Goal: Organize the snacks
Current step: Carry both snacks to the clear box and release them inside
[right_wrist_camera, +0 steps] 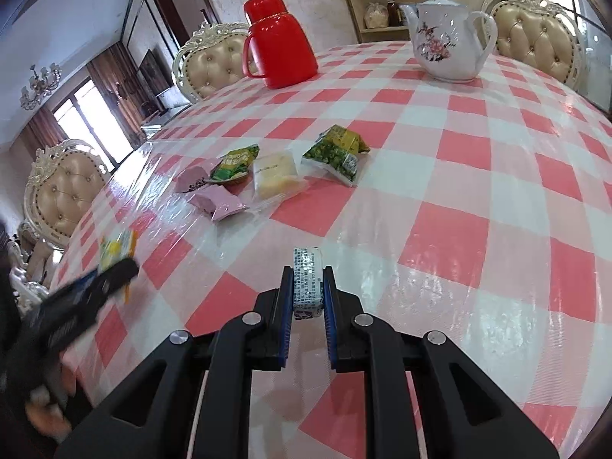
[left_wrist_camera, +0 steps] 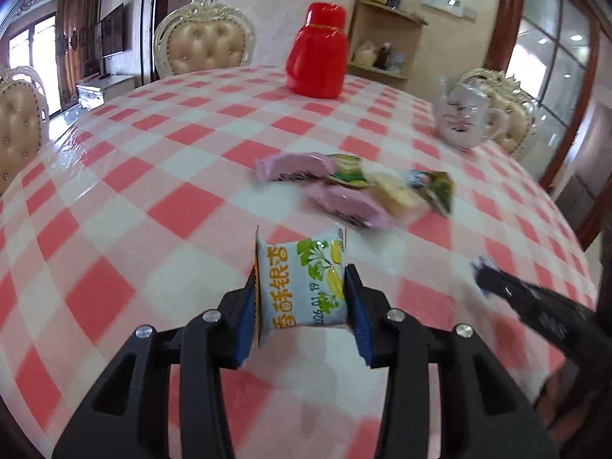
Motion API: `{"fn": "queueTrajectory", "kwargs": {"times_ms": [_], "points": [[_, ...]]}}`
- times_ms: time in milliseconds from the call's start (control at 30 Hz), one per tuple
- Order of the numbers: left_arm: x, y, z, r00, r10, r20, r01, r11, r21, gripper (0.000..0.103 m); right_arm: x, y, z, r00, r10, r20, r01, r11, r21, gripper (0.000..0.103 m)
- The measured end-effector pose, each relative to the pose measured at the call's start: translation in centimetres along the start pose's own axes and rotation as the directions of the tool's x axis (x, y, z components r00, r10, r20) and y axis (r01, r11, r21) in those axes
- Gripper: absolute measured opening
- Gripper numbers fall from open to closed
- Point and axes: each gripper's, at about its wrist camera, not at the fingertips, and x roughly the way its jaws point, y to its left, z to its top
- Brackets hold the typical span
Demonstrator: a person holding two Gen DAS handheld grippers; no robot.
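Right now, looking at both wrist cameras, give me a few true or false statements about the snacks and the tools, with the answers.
1. The left tool grips a pale blue snack packet. True.
2. The right tool is empty. False: it clamps a small wrapped bar.
3. The red flask lies on its side. False: it stands upright.
4. A white teapot stands on the checked tablecloth. True.
5. Two pink packets lie among the loose snacks. True.

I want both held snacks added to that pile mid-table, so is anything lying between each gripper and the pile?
Nothing visible. The left gripper holds a ginkgo packet, the right gripper a wrapped bar; only bare tablecloth lies before the snack pile.
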Motion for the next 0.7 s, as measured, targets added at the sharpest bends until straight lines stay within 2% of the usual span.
{"fn": "queueTrajectory", "kwargs": {"times_ms": [167,367,533,700], "points": [[-3.8,0.4,-2.3,0.998,-0.048,0.031,0.048,0.999,-0.004,0.042,-3.2,0.8,-2.2,0.999,-0.031,0.026,0.03,0.999,0.029,0.015],[-7.7,0.8,-5.1,0.994,-0.101,0.032,0.101,0.995,-0.001,0.043,-8.9,4.5,-7.6,0.997,-0.05,0.058,0.053,0.997,-0.064,0.015],[-11.0,0.6,-8.4,0.994,-0.112,0.016,0.111,0.993,0.046,0.043,-13.1,7.3,-12.0,0.993,-0.058,0.099,0.07,0.99,-0.12,0.015],[-13.5,1.2,-11.3,0.995,-0.101,0.0,0.101,0.991,0.088,0.043,-15.3,9.8,-15.7,0.991,-0.059,0.119,0.077,0.986,-0.149,0.015]]}}
